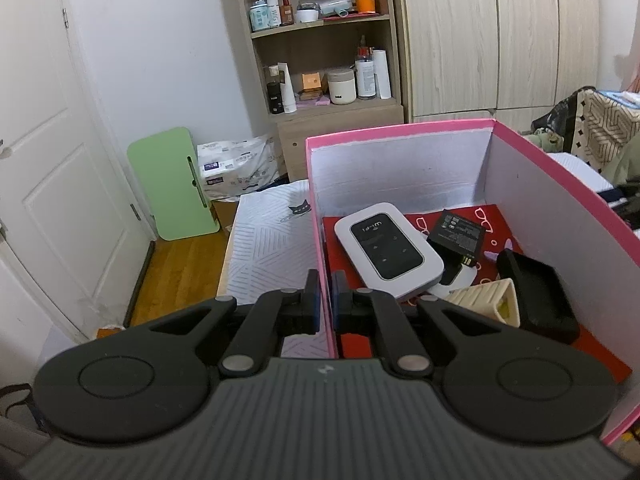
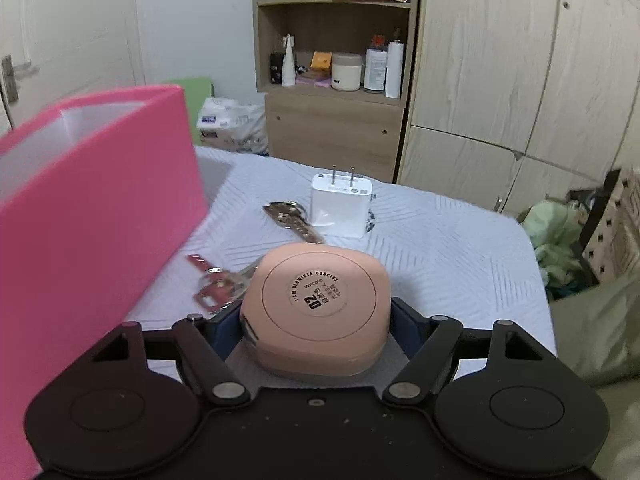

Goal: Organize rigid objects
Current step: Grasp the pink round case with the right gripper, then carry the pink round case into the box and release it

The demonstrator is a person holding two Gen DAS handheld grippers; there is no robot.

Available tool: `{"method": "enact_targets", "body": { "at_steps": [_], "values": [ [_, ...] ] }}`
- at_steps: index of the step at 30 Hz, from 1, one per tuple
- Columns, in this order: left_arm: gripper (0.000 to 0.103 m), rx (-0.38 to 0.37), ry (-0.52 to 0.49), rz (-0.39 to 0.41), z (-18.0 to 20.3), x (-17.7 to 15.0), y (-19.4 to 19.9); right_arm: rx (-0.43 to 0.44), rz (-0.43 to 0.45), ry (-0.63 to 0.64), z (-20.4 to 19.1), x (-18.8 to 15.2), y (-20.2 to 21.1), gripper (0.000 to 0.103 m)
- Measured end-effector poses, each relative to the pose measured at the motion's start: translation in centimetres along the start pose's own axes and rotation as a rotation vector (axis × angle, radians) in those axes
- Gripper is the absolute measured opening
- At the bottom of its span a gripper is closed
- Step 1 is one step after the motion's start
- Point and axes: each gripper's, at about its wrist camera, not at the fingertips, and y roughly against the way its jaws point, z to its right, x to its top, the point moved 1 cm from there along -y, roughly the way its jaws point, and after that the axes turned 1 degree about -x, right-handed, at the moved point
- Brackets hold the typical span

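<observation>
A pink box (image 1: 400, 130) stands on the white patterned cover. My left gripper (image 1: 326, 300) is shut on its near-left wall, one finger outside and one inside. Inside lie a white pocket router (image 1: 388, 252), a black battery (image 1: 458, 236), a cream ribbed piece (image 1: 488, 304) and a black tray (image 1: 544, 300). In the right wrist view a pale pink round-cornered compact (image 2: 320, 300) rests on the cover between the fingers of my right gripper (image 2: 316, 320), which stands open around it. The pink box (image 2: 92, 208) rises just to the left.
Beyond the compact lie a white charger plug (image 2: 340, 210) with prongs up, silver keys (image 2: 292, 220) and a red metal opener on a ring (image 2: 212, 284). A shelf unit (image 2: 332, 60) and wardrobe doors stand behind. A green board (image 1: 172, 184) leans by the door.
</observation>
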Motion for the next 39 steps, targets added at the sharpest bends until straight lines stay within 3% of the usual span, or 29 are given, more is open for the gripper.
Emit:
{"method": "enact_targets", "body": {
  "at_steps": [5,7,14,17,21,25,30,36,39],
  "values": [
    [0.005,0.003,-0.005,0.0,0.0,0.0,0.0,-0.025,0.038,-0.158,-0.5,-1.1,3.5,0.08],
    [0.005,0.003,-0.004,0.001,0.0,0.0,0.1,0.003,0.065,-0.228,-0.8,-0.9,5.5,0.08],
    [0.005,-0.027,0.05,0.03,-0.8,-0.3,0.4,0.316,0.183,-0.143,-6.3,2.8,12.6,0.08],
    [0.005,-0.036,0.064,0.037,-1.0,-0.2,0.5,0.488,0.069,-0.027,-10.2,4.0,12.2,0.08],
    [0.005,-0.046,0.094,0.048,-1.3,-0.4,0.6,0.597,-0.12,0.13,-15.2,4.6,10.0,0.08],
    [0.005,-0.064,0.122,0.051,-1.6,-0.4,0.4,0.613,-0.22,0.197,-17.5,4.5,7.7,0.08],
    [0.005,-0.061,0.115,0.05,-1.4,-0.3,0.3,0.613,-0.293,0.145,-17.7,3.9,5.0,0.08],
    [0.005,-0.071,0.132,0.053,-1.4,-0.2,0.2,0.653,-0.323,0.105,-19.4,4.2,3.8,0.082],
    [0.005,-0.068,0.122,0.052,-1.4,-0.3,0.1,0.591,-0.249,0.15,-18.8,4.3,5.0,0.085]
  ]
}}
